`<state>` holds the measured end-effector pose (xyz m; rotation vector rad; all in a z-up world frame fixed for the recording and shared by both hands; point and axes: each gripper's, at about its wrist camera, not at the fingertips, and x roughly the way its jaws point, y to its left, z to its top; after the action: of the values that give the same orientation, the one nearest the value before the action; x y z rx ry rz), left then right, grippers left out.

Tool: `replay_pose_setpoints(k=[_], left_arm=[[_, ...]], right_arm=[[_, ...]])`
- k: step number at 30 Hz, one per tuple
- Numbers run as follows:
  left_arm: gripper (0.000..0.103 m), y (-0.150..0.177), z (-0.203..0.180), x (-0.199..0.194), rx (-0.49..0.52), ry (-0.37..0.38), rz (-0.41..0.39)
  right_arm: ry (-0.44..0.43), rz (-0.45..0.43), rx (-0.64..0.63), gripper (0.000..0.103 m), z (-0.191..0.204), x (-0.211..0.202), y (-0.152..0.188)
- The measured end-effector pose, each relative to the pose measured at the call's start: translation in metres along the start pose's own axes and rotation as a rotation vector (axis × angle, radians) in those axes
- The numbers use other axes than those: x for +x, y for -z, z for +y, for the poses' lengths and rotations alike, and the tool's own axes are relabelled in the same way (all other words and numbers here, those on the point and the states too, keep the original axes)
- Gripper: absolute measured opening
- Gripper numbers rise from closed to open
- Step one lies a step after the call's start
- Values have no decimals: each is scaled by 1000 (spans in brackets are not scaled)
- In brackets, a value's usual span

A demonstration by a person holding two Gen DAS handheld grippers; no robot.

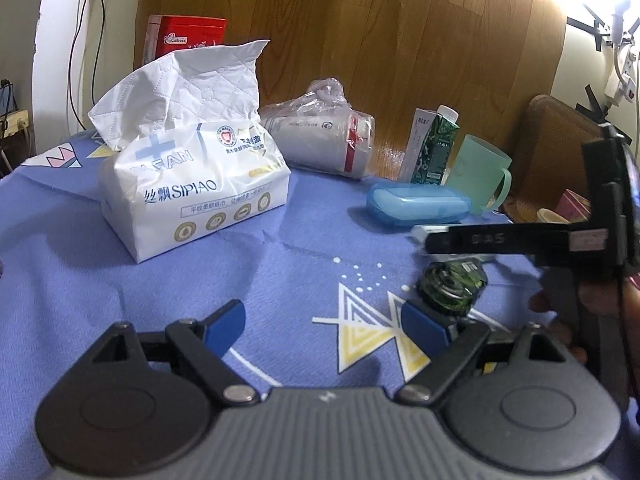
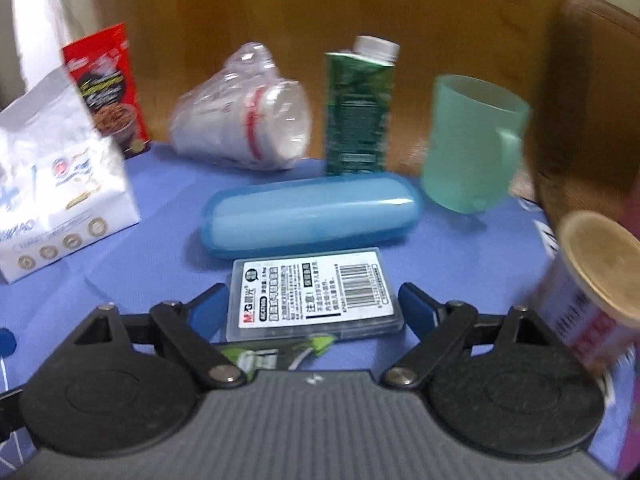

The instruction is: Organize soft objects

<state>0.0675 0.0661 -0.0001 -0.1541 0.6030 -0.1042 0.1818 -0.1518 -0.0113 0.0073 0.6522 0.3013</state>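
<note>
A white pack of soft tissues (image 1: 192, 184) stands on the blue cloth at the left, one tissue sticking up; it also shows in the right wrist view (image 2: 60, 184). A plastic-wrapped stack of paper cups (image 1: 320, 136) (image 2: 244, 120) lies on its side at the back. My left gripper (image 1: 324, 328) is open and empty above the cloth. My right gripper (image 2: 308, 312) is open, its blue fingertips on either side of a flat clear labelled case (image 2: 308, 296); I cannot tell if they touch it. The right gripper's body shows at the right of the left wrist view (image 1: 560, 240).
A blue oblong case (image 2: 312, 216) (image 1: 416, 204), a green carton (image 2: 360, 108) (image 1: 436, 148), a green mug (image 2: 472, 136) (image 1: 480, 172), a red box (image 2: 108, 84) (image 1: 184, 36), a round tub (image 2: 592, 280) at the right, a green crumpled wrapper (image 1: 452, 284). Wooden wall behind.
</note>
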Motion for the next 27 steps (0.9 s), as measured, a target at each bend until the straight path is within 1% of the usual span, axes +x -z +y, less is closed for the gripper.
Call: replay_pose_setpoints(k=[5,9,13,15,19,23,27], left_arm=[[88,0,-2,1,11,-10,9],[90,0,-2,3,21,-12,17],[90,1,-6,4,43,-22,28],[91,1,-9,4,61,-30,34],[92,2,-15,6,96,-51,48],[94,3,-20,8,130,-72,60],[95,4,-25,10,159,-89,70]], right_arm=[[51,-22,75,93,-19,-25,18],[44,-42,127,93,-34,-47,36],[44,-54,109,93,-36,-78,59],[26,-55,113,93,-37,-92,70],[10,-65,67,93,-28,-118,92],[-12,-84,-22,93,-10,-141,114],[-57,-89,-86,93,2,-149,123]])
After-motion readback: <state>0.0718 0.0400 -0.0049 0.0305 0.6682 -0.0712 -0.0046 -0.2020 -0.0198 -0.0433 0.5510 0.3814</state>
